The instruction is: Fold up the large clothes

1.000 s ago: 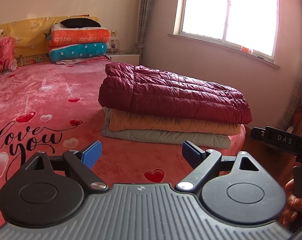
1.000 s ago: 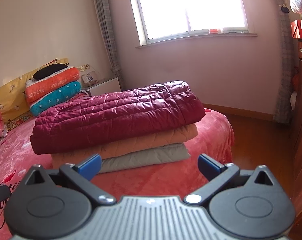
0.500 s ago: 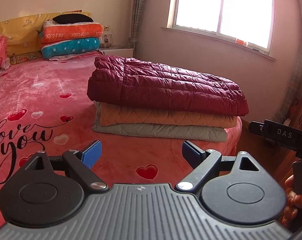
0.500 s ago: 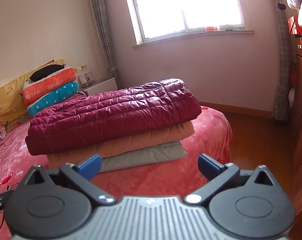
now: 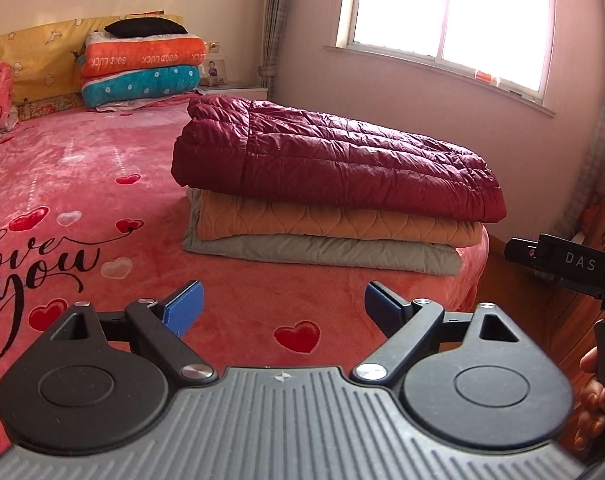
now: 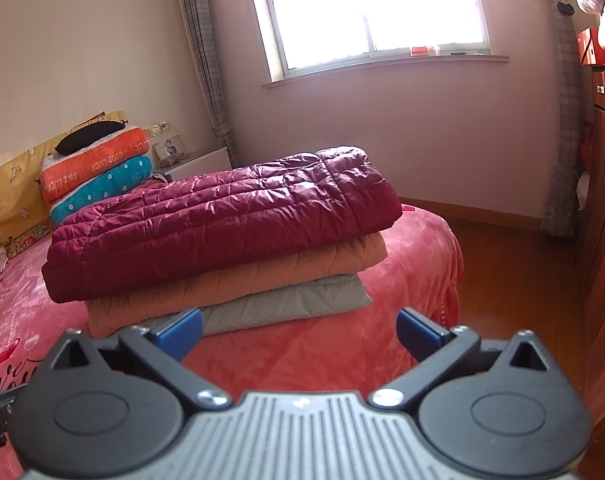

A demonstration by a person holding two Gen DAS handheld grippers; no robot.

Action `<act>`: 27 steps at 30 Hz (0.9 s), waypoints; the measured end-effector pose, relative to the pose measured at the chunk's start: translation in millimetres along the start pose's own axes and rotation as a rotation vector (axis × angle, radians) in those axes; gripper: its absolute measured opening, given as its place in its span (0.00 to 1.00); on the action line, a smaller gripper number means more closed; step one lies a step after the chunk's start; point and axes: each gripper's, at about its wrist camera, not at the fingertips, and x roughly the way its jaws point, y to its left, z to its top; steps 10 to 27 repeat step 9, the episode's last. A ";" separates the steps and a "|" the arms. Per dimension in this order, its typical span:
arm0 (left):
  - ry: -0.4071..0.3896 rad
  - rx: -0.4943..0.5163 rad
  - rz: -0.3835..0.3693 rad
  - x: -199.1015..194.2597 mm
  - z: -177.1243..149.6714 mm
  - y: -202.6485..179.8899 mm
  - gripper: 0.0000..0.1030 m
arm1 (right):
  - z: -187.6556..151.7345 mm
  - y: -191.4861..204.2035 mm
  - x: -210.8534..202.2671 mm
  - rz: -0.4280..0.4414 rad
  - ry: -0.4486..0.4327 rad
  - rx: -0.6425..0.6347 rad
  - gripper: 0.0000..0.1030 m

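A folded maroon quilted jacket (image 5: pixel 334 164) (image 6: pixel 222 216) tops a stack on the pink bed (image 5: pixel 102 184) (image 6: pixel 418 248). Under it lie a folded orange quilted garment (image 5: pixel 334 224) (image 6: pixel 238 284) and a folded grey one (image 5: pixel 326 252) (image 6: pixel 294 304). The stack sits near the bed's foot corner. My left gripper (image 5: pixel 282 306) is open and empty, held short of the stack above the bedspread. My right gripper (image 6: pixel 298 330) is open and empty too, just in front of the stack's grey layer. The right gripper's body (image 5: pixel 570 264) shows at the right edge of the left wrist view.
Orange and teal pillows (image 5: pixel 142 68) with a black cushion are piled by the yellow headboard (image 5: pixel 34 56). A white nightstand (image 6: pixel 194 164) stands beside the bed. A wooden cabinet (image 6: pixel 602 208) lines the right wall, with wood floor (image 6: pixel 514 264) below the window.
Both grippers have drawn slightly closer to the stack and the views have shifted a little. The stack has not moved, and both grippers stay open.
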 end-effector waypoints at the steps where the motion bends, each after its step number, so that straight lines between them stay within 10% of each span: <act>1: 0.001 -0.002 0.002 0.9 -0.7 1.8 1.00 | -0.4 1.1 0.9 0.000 0.000 -0.005 0.99; 27: 0.010 -0.060 0.075 9.0 -6.1 35.8 1.00 | 0.8 15.3 12.4 0.024 -0.049 -0.073 0.99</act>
